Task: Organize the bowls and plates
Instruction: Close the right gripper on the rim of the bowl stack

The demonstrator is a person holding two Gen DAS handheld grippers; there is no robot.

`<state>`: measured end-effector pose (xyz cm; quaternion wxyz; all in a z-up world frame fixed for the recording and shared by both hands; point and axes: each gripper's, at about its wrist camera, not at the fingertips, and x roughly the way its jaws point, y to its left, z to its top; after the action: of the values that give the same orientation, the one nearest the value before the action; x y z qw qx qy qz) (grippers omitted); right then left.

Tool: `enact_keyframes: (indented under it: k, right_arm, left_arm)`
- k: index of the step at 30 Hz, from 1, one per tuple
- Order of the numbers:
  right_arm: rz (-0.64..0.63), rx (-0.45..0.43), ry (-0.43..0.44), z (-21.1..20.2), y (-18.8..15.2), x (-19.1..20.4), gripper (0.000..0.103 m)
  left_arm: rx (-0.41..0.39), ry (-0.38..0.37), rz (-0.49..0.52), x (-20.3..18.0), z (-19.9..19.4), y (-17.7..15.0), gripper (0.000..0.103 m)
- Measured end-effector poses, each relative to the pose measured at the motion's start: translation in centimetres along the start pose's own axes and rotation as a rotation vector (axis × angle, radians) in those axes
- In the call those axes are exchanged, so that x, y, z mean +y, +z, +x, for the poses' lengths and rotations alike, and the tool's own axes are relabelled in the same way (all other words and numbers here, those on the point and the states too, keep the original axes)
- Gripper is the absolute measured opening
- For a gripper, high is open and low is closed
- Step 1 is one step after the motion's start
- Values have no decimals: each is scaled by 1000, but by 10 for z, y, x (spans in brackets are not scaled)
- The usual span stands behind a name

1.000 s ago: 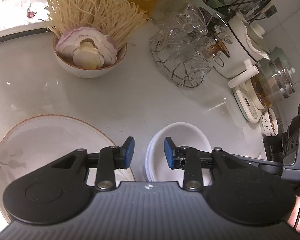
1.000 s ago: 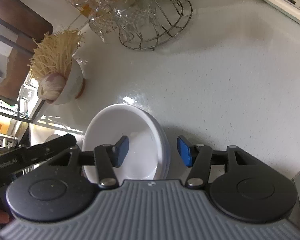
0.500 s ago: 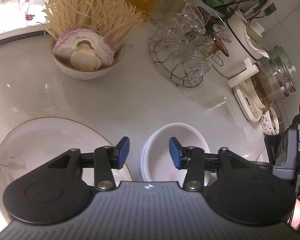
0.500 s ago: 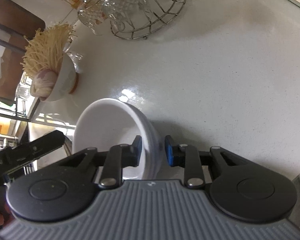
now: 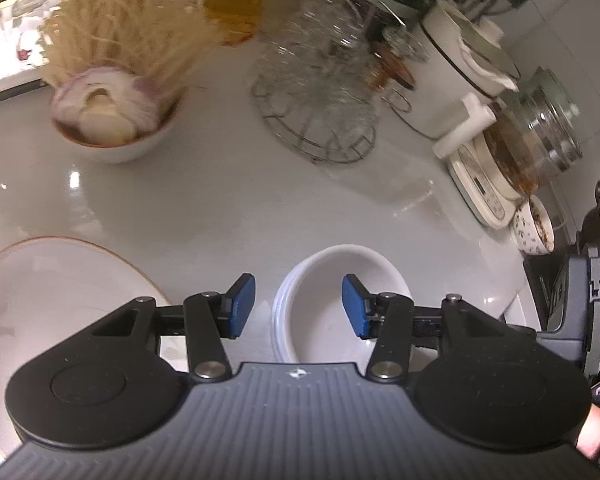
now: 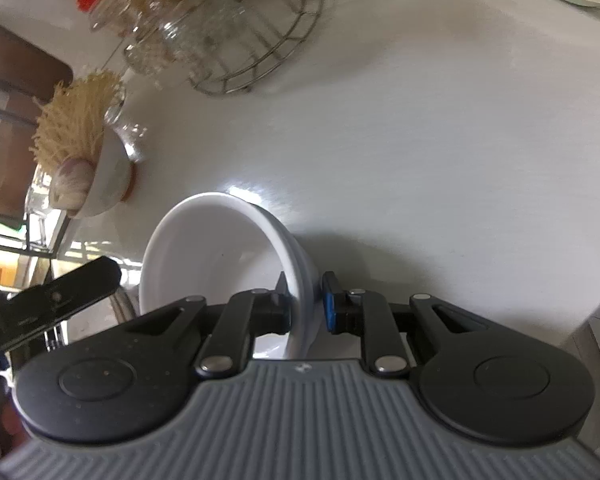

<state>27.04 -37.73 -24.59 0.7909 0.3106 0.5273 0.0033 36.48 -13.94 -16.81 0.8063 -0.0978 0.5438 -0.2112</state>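
A stack of white bowls (image 5: pixel 340 288) sits on the white counter, also seen in the right wrist view (image 6: pixel 212 252). My right gripper (image 6: pixel 306 308) is shut on the stack's near rim and tilts it up. My left gripper (image 5: pixel 298 306) is open, its pads on either side of the stack's left rim, not touching it. A large white plate (image 5: pixel 60 280) with a brown rim lies at the lower left of the left wrist view, beside the left gripper.
A bowl of noodles and sliced onion (image 5: pixel 112 120) stands at the back left. A wire rack of glasses (image 5: pixel 320 92) stands behind the bowls. A white pot (image 5: pixel 460 76), a glass kettle (image 5: pixel 536 136) and a small patterned cup (image 5: pixel 534 228) line the right side.
My right gripper closed on the bowl stack's rim and tilted the stack up. My left gripper opened wider and rose a little.
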Motion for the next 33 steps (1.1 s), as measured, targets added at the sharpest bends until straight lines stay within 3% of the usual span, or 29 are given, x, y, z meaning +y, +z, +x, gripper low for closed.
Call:
enact_keyframes:
  k: [4, 17, 27, 33]
  right_arm:
    - [26, -13, -13, -10, 1, -17, 18]
    - [81, -43, -21, -30, -8, -53, 18]
    - [78, -47, 21, -34, -11, -66, 18]
    - [50, -65, 30, -34, -14, -65, 18]
  left_arm:
    - [16, 9, 20, -20, 4, -9, 61]
    - [73, 53, 27, -62, 34, -35, 61]
    - [134, 52, -60, -66, 68, -52, 60]
    - [137, 25, -56, -61, 78, -66, 57]
